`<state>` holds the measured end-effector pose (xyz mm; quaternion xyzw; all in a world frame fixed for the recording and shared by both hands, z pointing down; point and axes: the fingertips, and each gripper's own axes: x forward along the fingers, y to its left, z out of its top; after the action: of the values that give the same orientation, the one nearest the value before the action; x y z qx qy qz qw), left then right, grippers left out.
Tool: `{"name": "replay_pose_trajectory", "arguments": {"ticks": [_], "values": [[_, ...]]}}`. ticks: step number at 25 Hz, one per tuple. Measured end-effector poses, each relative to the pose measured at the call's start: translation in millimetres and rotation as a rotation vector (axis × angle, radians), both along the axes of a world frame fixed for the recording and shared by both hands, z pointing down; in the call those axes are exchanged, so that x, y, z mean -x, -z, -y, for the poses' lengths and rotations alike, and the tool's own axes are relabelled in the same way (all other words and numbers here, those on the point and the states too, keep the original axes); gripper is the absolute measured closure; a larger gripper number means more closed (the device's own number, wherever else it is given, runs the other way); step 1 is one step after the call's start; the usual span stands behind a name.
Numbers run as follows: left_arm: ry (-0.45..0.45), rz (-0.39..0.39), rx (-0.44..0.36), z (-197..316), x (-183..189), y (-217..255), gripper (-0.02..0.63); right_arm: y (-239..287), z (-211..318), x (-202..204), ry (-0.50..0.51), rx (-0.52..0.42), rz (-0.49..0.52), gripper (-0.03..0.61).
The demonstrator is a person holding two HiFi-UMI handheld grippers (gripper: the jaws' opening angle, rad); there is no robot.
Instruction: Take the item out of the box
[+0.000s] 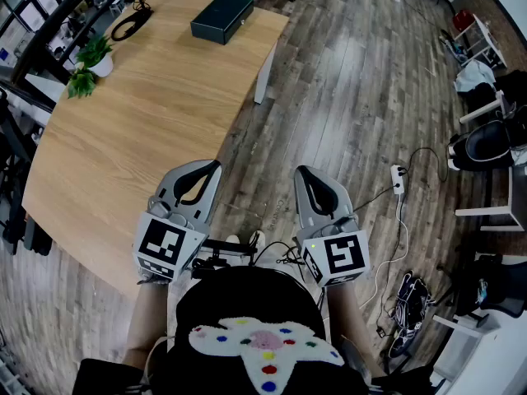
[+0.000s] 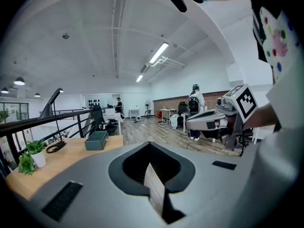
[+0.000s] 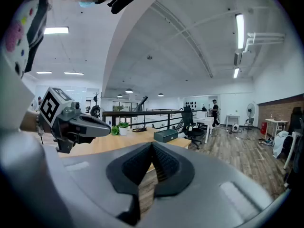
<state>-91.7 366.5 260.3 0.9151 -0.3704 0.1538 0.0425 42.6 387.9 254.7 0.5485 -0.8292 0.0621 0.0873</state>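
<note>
A dark green box lies closed at the far end of the wooden table; it also shows small in the left gripper view and in the right gripper view. My left gripper hovers over the table's near right edge, far from the box, with its jaws shut on nothing. My right gripper is held beside it over the wooden floor, its tips also together and empty. Both sit close to my body.
A potted plant and a coiled black cable sit at the table's far left. A power strip with cords lies on the floor to the right. Chairs and desks stand at the right edge.
</note>
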Motion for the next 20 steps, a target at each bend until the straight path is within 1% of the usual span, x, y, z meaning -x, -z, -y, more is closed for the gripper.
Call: {"name": "replay_pose_trajectory", "arguments": {"ticks": [11,15,20], "values": [[-0.019,0.0,0.007,2,-4,-5,0.607,-3,2,1,-0.003,0.007,0.002,0.571],[-0.023,0.002,0.01,2,-4,-6,0.607,-3,2,-2,-0.03,-0.001,0.001,0.571],[-0.017,0.003,0.008,-1,-6,-5,0.607,0,-3,-12,-0.059,-0.017,0.061,0.571]]}}
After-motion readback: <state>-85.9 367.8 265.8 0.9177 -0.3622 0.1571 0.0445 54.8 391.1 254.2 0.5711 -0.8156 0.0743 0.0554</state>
